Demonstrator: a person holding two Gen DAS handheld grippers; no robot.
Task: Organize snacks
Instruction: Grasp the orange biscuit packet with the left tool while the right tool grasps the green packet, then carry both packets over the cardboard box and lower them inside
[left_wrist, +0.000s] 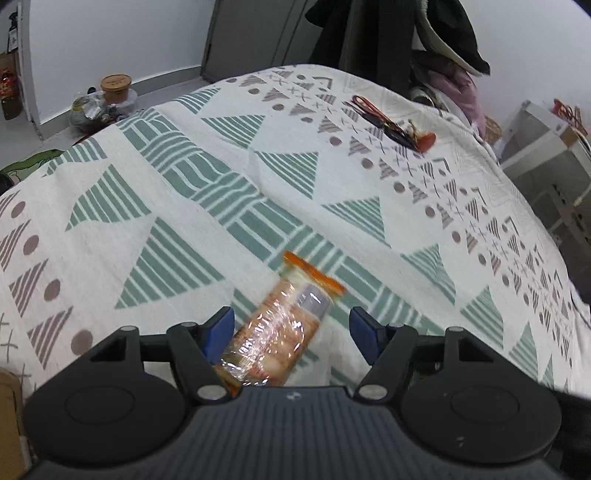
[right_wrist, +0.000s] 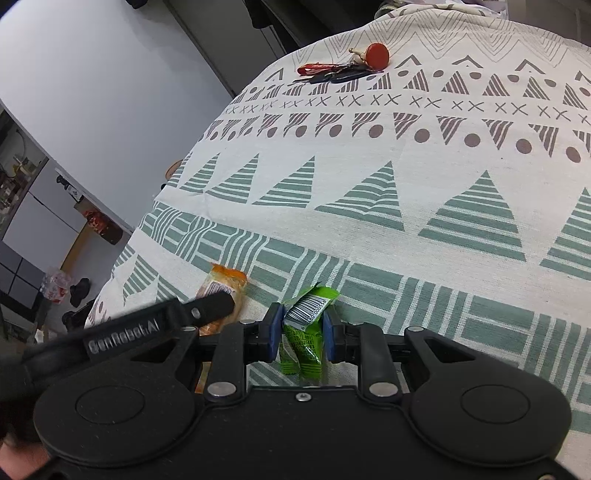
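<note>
An orange snack packet (left_wrist: 284, 325) lies on the patterned tablecloth (left_wrist: 258, 177), a little blurred. My left gripper (left_wrist: 291, 326) is open around it, the packet angled between the blue pads (left_wrist: 221, 326) and close to the left one. In the right wrist view the same orange packet (right_wrist: 223, 286) lies at lower left, partly hidden by a black finger of the left gripper (right_wrist: 210, 308). My right gripper (right_wrist: 302, 326) is shut on a green snack packet (right_wrist: 306, 314) with a barcode, pinched upright between its blue pads just above the cloth (right_wrist: 406, 177).
A bunch of keys with a red lanyard and red disc (left_wrist: 391, 123) (right_wrist: 343, 70) lies at the far side of the table. Dark coats (left_wrist: 388, 37) hang behind it. A white shelf (left_wrist: 546, 155) stands to the right; a lidded jar (left_wrist: 116, 86) and clutter sit on the floor at left.
</note>
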